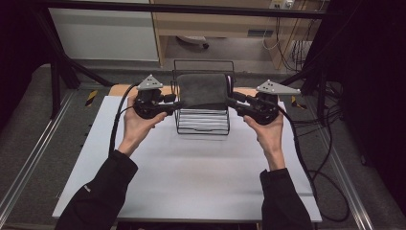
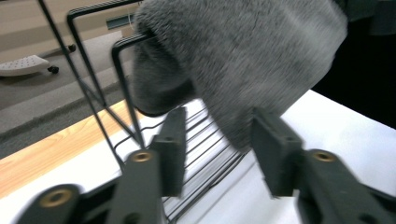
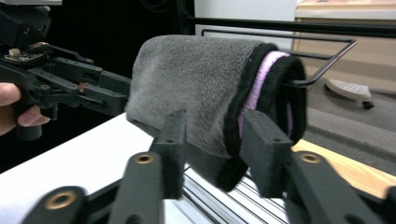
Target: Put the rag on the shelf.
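Grey towel (image 1: 202,89) draped over wire rack (image 1: 203,122) on white tabletop (image 1: 191,167); left tongs (image 1: 178,103) and right tongs (image 1: 231,101) both open, straddling its ends.

**Grey towel draped over wire rack**

Fluffy grey towel (image 1: 202,90), black-edged with a pink strip along one end, folded and hung over a top bar of a black wire rack (image 1: 203,123). Hangs down both sides of the bar. Rack upright at the far middle of a white table (image 1: 191,177).
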Available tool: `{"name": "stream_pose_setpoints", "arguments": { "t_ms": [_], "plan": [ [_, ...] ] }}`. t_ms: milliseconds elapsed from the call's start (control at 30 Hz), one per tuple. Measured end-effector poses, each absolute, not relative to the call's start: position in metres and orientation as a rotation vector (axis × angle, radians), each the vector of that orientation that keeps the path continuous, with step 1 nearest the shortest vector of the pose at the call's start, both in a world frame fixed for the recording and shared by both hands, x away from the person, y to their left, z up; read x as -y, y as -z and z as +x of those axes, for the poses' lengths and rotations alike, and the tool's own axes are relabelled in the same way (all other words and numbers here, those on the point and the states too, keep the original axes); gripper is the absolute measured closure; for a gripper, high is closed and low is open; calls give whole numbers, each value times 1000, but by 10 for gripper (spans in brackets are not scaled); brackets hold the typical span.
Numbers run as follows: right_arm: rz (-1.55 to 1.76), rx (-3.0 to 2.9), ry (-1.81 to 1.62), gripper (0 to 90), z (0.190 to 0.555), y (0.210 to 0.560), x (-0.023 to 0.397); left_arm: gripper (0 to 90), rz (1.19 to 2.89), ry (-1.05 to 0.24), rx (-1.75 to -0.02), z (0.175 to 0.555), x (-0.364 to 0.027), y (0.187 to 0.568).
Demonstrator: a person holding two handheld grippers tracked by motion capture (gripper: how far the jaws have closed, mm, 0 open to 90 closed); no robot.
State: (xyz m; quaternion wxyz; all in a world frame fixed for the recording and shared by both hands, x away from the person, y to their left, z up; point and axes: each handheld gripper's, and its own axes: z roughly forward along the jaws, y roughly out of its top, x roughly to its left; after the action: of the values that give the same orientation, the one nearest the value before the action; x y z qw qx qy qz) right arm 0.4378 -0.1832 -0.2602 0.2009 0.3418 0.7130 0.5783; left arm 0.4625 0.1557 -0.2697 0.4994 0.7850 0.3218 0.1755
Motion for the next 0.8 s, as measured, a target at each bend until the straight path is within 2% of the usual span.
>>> {"name": "stream_pose_setpoints", "arguments": {
  "t_ms": [100, 367, 600, 800],
  "plan": [
    [950, -2013, -1613, 375, 432, 259, 187, 433, 1916, -438, -797, 456, -166, 274],
    [965, -2042, -1557, 174, 418, 262, 197, 302, 1935, -450, -818, 440, -192, 290],
    [990, -2065, -1546, 84, 408, 278, 206, 154, 1945, -502, -859, 422, -215, 307],
    [1028, -2087, -1538, 54, 400, 301, 215, 101, 1955, -498, -888, 409, -232, 329]
  ]
}}
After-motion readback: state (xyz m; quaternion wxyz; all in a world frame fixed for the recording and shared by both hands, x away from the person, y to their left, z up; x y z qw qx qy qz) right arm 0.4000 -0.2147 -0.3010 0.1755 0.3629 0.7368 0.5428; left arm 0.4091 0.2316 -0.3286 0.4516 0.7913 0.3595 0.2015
